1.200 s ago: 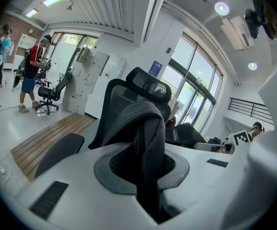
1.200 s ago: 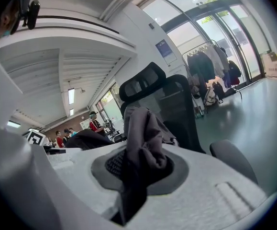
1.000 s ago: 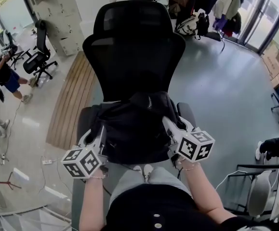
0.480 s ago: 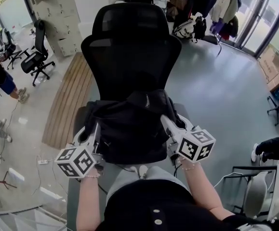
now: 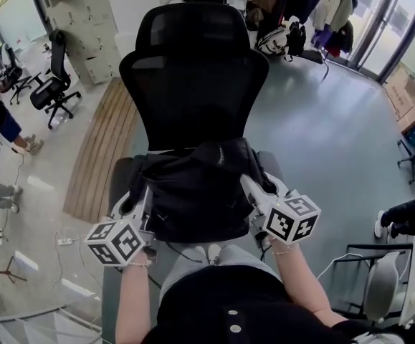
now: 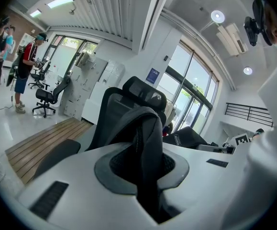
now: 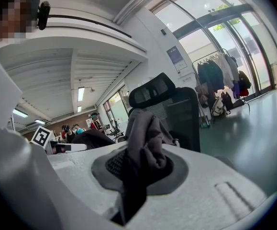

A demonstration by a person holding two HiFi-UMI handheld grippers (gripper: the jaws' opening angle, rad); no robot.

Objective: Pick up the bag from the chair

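A fold at the left side of the soft black fabric bag [image 5: 196, 196] is pinched tight in the left tongs [image 5: 141, 192], the bag, contents unseen, is placed over the seat of the black mesh-backed office chair [image 5: 193, 84], and a right-side fold is pinched tight in the right tongs [image 5: 249, 185].

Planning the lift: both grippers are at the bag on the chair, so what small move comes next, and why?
Probably raise both together: left gripper and right gripper each have jaws shut on fabric of the bag, which looks to rest on the chair.
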